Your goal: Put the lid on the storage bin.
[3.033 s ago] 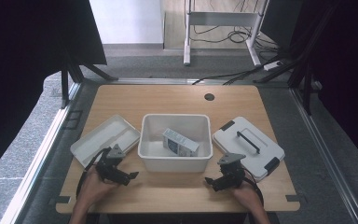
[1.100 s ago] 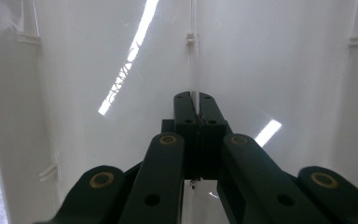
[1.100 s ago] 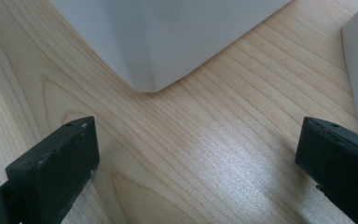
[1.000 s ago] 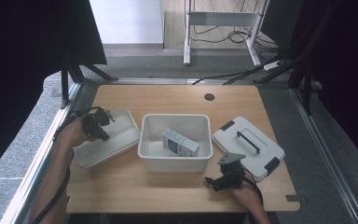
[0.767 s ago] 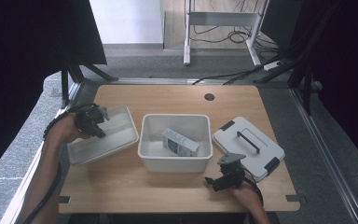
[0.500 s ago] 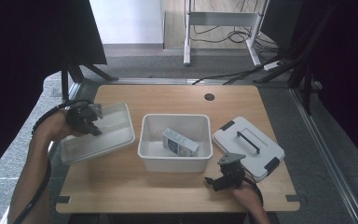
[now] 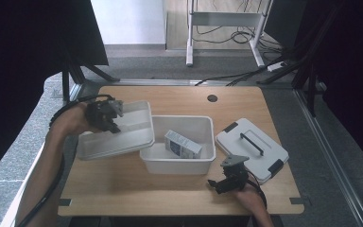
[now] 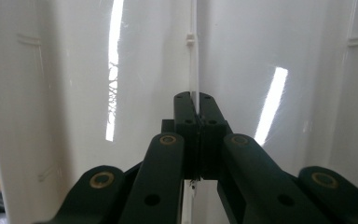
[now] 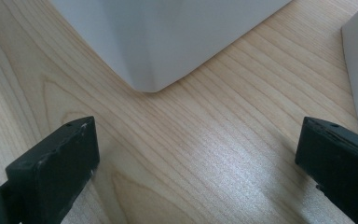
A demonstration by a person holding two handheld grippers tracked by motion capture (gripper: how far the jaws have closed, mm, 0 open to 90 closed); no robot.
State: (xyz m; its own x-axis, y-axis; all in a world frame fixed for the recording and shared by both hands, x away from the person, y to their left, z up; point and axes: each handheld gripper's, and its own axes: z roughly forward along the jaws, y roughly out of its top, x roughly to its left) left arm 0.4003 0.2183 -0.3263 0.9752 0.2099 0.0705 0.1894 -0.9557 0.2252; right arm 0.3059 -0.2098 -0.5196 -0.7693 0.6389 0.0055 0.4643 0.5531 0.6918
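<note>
Left gripper view: the left gripper (image 8: 196, 100) has its jaws clamped on the thin rim of the white plastic lid (image 8: 121, 70), whose glossy surface spreads beyond both jaws. The right gripper (image 9: 196, 154) stands with jaws wide apart, nothing between them but the wooden table (image 9: 205, 154); the white bin (image 9: 168, 32) sits just ahead.

A rectangular light wooden table (image 7: 179, 194) with a small round cable hole (image 7: 212, 98) near its far edge stands on grey speckled carpet (image 7: 9, 161). Black curtains (image 7: 23, 42) hang at left and right. Beyond the table, a white metal desk frame (image 7: 227, 19) stands on a lighter floor, with black cables (image 7: 246, 75) trailing across the carpet. Even light falls from above.
</note>
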